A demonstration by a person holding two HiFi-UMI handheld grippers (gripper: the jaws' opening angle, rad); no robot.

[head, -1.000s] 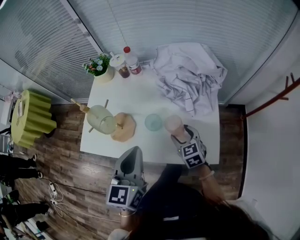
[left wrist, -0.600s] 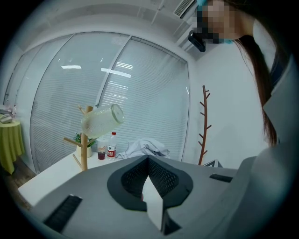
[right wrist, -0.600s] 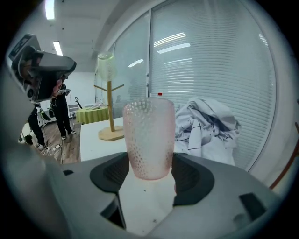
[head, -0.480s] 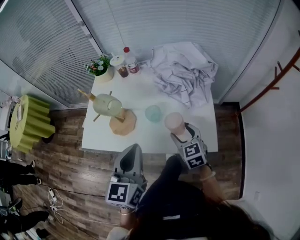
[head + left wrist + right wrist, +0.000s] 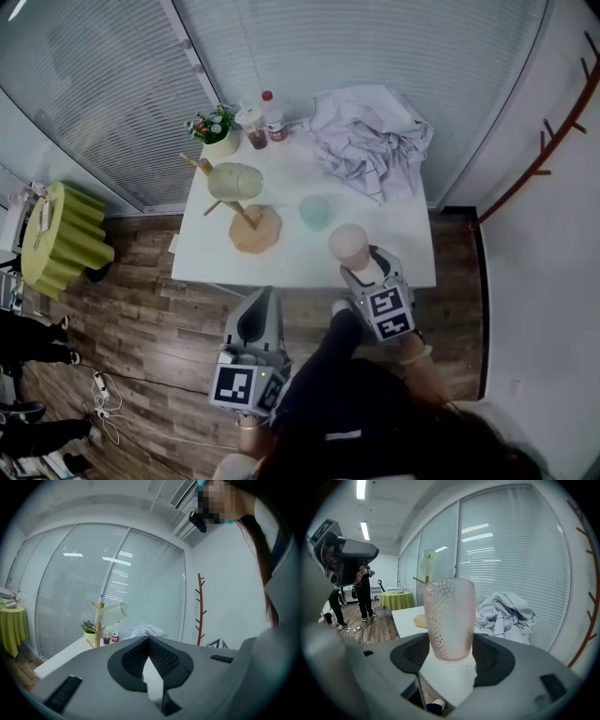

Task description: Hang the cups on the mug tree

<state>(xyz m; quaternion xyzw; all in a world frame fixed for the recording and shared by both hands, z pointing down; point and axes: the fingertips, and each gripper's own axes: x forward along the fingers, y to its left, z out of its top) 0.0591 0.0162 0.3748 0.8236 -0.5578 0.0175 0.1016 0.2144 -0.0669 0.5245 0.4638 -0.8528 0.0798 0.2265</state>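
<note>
Right gripper view shows the pink dimpled translucent plastic cup [image 5: 449, 616] standing upright between the jaws of the right gripper [image 5: 451, 654], whose pads clamp its lower part. The cup hangs over the near edge of the white table [image 5: 398, 251], to the right of the wooden mug tree [image 5: 253, 228]. The left gripper [image 5: 149, 641] is pinched together and empty, short of the table.
</note>
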